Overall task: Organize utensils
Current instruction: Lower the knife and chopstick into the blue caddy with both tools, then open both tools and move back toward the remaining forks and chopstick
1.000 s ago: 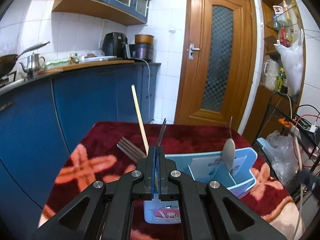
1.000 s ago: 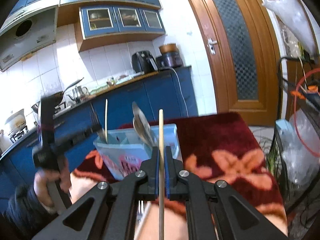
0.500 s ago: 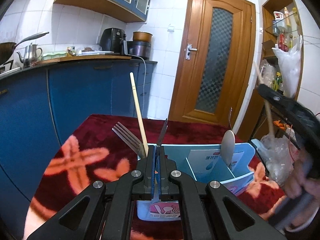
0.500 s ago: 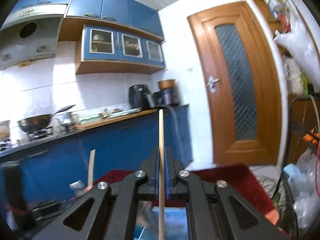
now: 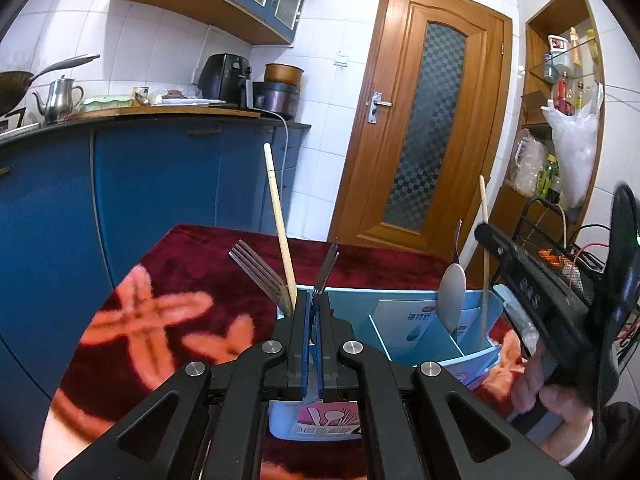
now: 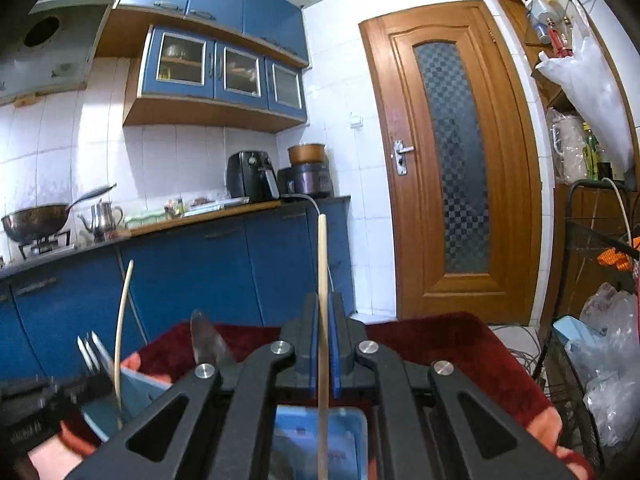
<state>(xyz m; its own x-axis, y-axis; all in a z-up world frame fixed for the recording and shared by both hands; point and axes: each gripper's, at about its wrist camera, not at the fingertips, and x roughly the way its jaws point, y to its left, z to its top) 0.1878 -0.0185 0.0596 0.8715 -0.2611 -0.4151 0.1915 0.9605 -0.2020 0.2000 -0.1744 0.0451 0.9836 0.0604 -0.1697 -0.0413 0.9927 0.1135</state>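
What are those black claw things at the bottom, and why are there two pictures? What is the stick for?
The claws are two grabbing tools, one in each of a person's hands. Each carries a camera, so each picture looks out along one claw. The left gripper is pinched on the wall of a blue utensil holder standing on a red flowery cloth. A fork, a spoon and a chopstick stand inside. The right gripper pinches a second chopstick upright above the holder, probably to drop in.

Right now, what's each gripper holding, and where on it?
Right gripper: wooden chopstick, jaws shut mid-shaft. Left gripper: thin metal utensil, only its upper part shows above the shut jaws; type unclear.
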